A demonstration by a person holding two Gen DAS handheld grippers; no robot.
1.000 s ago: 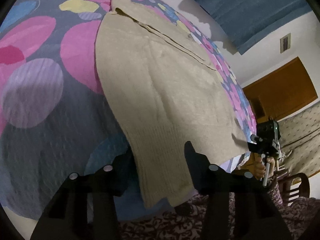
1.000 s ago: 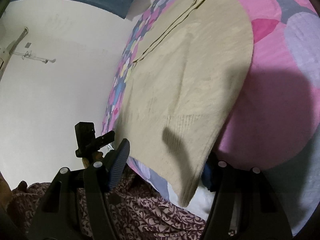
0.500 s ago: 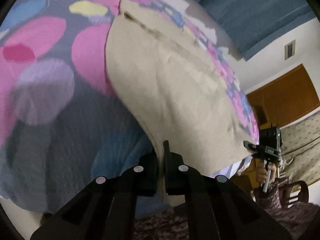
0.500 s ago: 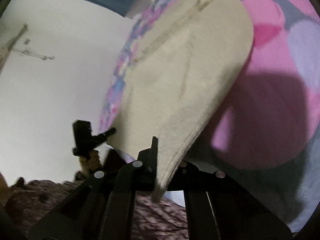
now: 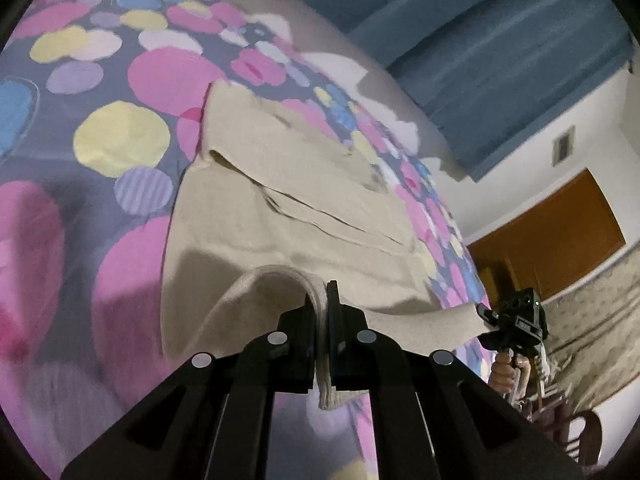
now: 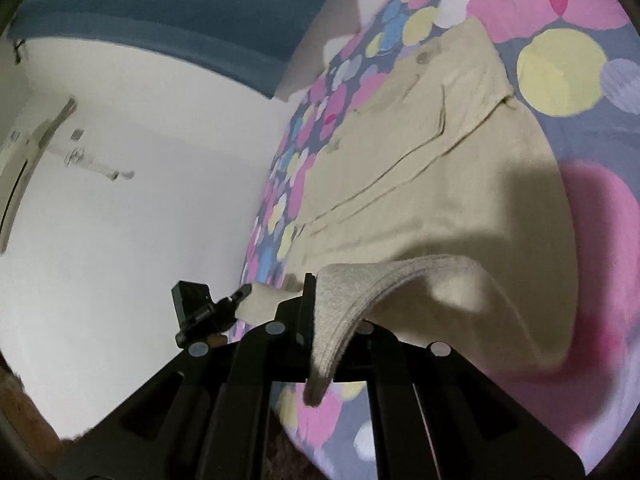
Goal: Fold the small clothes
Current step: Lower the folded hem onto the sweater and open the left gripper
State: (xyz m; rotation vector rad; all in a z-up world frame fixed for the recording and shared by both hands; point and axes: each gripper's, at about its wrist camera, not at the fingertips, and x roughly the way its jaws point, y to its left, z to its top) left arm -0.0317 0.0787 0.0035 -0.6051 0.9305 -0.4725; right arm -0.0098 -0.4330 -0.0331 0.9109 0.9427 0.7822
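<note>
STEP: bottom hem of beige sweater [image 5: 288,208], on the spotted bedspread [image 5: 120,136], is lifted | GRIP: left gripper [image 5: 323,312] and right gripper [image 6: 316,300] are clenched on the near corners | NEXT: hem is to be carried far, toward the collar, kept level.

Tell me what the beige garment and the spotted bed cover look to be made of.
Beige garment: seemingly a soft matte knit, with a ribbed hem showing where the left gripper and right gripper pinch it. Spotted bed cover: probably smooth printed woven fabric with flat, matte colour dots; the fibre can't be told.
</note>
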